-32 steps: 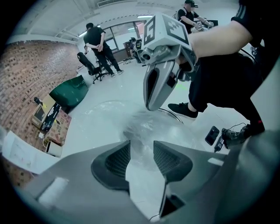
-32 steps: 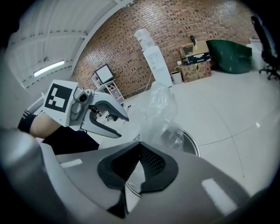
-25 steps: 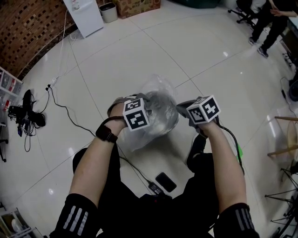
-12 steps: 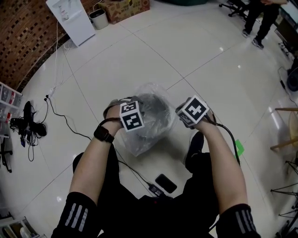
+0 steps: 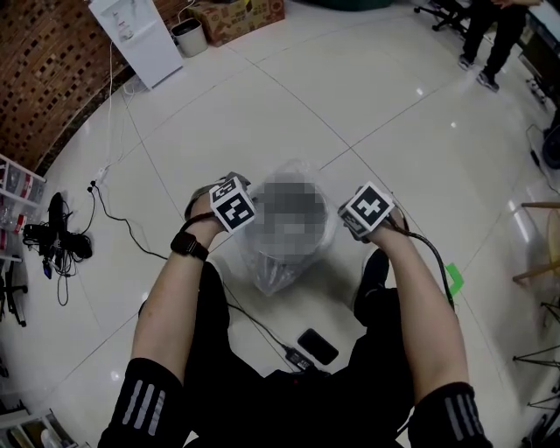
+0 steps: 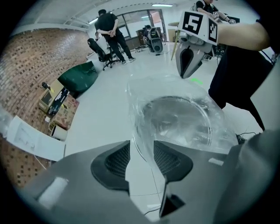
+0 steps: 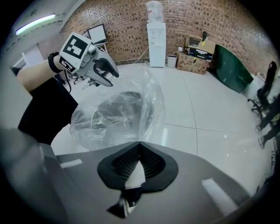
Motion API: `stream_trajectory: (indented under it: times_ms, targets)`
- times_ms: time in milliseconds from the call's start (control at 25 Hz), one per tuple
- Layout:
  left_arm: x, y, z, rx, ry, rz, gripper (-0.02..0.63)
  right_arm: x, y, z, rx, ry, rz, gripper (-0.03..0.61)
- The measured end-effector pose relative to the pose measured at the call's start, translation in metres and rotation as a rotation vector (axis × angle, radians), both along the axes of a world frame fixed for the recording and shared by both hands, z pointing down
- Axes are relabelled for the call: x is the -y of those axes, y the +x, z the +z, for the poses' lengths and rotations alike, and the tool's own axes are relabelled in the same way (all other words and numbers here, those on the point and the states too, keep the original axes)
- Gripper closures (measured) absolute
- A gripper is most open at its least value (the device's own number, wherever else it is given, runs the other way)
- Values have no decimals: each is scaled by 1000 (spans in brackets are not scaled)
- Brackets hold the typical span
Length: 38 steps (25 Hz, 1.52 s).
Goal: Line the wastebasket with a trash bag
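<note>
Glossy tiles [image 5: 262, 114] w/ crinkly clear bag [image 5: 273, 269]

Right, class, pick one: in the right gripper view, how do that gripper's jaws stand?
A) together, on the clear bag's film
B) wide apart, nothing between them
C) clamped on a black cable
A: the right gripper has its jaws together, and the film of the clear trash bag runs out from between them.

Tiled floor [image 5: 262, 105] carries bagged wastebasket [image 5: 278, 267], cable [image 5: 131, 229] (black), cardboard box [image 5: 241, 13].
</note>
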State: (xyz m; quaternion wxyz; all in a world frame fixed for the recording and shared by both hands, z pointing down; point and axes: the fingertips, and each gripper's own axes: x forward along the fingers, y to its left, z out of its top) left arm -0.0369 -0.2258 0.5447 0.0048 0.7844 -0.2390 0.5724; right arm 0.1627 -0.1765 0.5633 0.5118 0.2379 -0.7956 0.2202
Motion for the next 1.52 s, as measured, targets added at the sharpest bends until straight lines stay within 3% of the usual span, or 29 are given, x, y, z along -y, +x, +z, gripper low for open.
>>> stream_trajectory:
  times_ms: [80,280,400,520,760,1120,1280,1360,1520]
  targets:
    - [2,-3,15,-1,-40,-6,474,0,-4,5,-5,-6,-3,572]
    - [1,0,39,1,-104,8,620,0,-5,24,-29,-43,-17,572]
    - [1,0,47,6,-122,16,620,7,-7,35,-34,-41,-3,572]
    - [15,-2,40,-1,-87,-6,620,20,-6,43,-42,-26,29,572]
    - [45,-24,42,-14,-49,-97,620,50,11,62,-169,62,18,572]
    - [68,-51,86,-70,-110,-214,609,62,15,101,-129,34,84,572]
    - [56,-55,110,-41,-193,-204,603,59,14,122,-164,10,43,572]
    - [42,-62,126,-24,-276,-212,595,53,14,132,-180,-19,24,572]
    - [21,-62,144,-56,-395,-224,565,36,13,151,-157,-97,-5,572]
